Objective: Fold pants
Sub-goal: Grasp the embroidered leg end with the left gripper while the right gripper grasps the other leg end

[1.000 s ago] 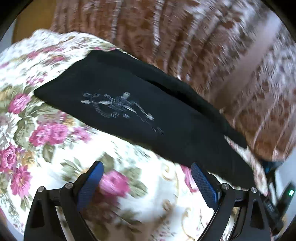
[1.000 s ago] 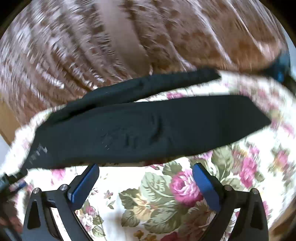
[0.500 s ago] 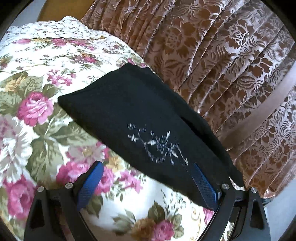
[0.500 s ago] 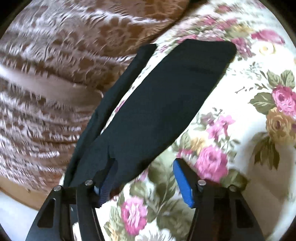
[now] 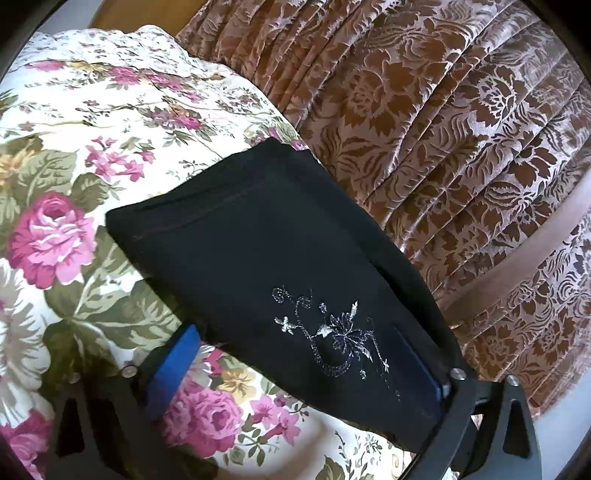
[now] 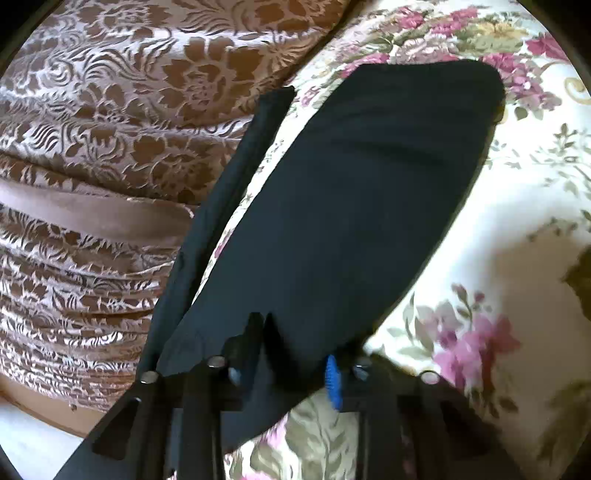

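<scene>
Black pants (image 5: 258, 258) with a silver flower print lie flat on a floral bedspread (image 5: 74, 147). My left gripper (image 5: 295, 369) is open at the near edge of the pants. Its left pad (image 5: 173, 365) rests on the bedspread and its right pad (image 5: 421, 369) lies along the cloth's far side. In the right wrist view the pants (image 6: 351, 203) stretch away along the bed, with a narrow second strip (image 6: 229, 184) beside them. My right gripper (image 6: 284, 373) is closing, with a bunched pleat of the black cloth pinched between its pads.
A brown and beige patterned curtain (image 5: 443, 147) hangs close behind the bed and also fills the left of the right wrist view (image 6: 110, 110). The bedspread (image 6: 517, 221) spreads out to the right of the pants there. A wooden edge (image 5: 129, 14) shows at top left.
Both grippers came down onto the pants. The left one now straddles the near edge. The right one rolled, and its jaws narrowed from wide apart onto the cloth.
</scene>
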### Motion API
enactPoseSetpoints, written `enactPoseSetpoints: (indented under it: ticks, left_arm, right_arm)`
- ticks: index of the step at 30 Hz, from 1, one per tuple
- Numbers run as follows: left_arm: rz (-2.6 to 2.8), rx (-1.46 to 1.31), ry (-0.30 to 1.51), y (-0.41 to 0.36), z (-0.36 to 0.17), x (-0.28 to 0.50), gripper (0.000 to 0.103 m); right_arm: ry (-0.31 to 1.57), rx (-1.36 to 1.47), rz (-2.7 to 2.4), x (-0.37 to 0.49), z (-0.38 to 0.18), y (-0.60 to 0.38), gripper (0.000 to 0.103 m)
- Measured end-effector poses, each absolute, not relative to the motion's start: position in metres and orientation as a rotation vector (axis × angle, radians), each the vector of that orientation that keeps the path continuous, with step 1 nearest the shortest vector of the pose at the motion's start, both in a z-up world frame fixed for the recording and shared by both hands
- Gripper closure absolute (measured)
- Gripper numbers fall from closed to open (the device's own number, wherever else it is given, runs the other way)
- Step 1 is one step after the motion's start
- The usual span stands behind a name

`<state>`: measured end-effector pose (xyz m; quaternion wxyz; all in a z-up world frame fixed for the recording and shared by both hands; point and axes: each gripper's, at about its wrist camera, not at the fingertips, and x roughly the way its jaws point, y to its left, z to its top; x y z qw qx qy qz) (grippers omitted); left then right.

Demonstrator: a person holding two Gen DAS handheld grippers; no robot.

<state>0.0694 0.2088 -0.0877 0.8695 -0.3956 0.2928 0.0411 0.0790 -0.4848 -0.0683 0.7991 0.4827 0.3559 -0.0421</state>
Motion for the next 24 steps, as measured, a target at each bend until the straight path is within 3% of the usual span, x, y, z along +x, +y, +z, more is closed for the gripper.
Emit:
enactPoseSetpoints:
  ticks: [2,13,14,15,18,21,24]
  left_arm:
    - [0.093,-0.817,0.621,0.207,-0.088,0.072,0.001]
    - [0.113,-0.847,0.569,0.210,-0.087,0.080,0.005]
    - [0.097,-0.836,0.560,0.208,-0.087,0.078,0.017]
    - [0.078,-0.844,0.556,0.208,-0.089,0.077,0.041]
    - [0.038,-0.943,0.570,0.216,-0.105,0.076,0.067]
    - [0.023,-1.042,0.549,0.229,-0.115,0.074,0.075]
    - [0.015,-1.047,0.564,0.230,-0.116,0.084,0.076]
  right_arm:
    - [0.756,1.044,-0.082,0.082,-0.072,-0.487,0.083]
    - [0.709,0.993,-0.055,0.081,-0.072,-0.482,0.085]
    - [0.708,0.991,-0.056,0.081,-0.072,-0.482,0.085]
    - [0.706,0.990,-0.056,0.081,-0.072,-0.482,0.085]
    - [0.701,0.986,-0.056,0.080,-0.072,-0.481,0.085]
    - [0.700,0.982,-0.059,0.079,-0.071,-0.481,0.085]
    - [0.705,0.968,-0.066,0.080,-0.070,-0.479,0.085]
